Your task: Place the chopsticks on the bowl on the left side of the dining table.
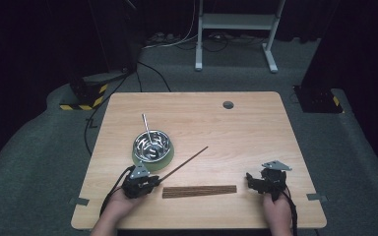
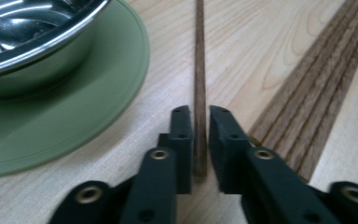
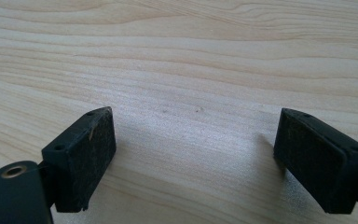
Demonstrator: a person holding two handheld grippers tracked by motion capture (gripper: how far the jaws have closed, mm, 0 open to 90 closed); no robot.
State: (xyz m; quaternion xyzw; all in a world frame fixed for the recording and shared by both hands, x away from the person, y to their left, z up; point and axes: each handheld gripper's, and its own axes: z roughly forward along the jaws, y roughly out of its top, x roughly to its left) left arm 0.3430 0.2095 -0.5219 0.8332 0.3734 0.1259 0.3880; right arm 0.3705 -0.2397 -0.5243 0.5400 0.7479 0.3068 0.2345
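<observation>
Centre-left of frame: shiny steel bowl (image 1: 151, 145) on round green mat (image 1: 167, 160); flat row of brown wooden sticks (image 1: 200, 191) lies lower centre, w/ single thin brown stick (image 1: 187, 162) between.

Both handheld grippers are built of matt black parts: the left gripper (image 1: 153, 183), at the near left of the table, and the right gripper (image 1: 252, 179), at the near right, each carry a grey three-cornered plate on top and trail a black cable back along the person's bare forearm. In the left gripper view the left gripper (image 2: 200, 122) shows two slim black jaws with squared tips, small sunk holes near the ends and brass-coloured rivets at the linkage joints. In the right gripper view the right gripper (image 3: 193, 154) has blocky black fingers (image 3: 86, 154) with scuffed, dusty pad faces and one brass-ringed screw hole at the near left.
</observation>
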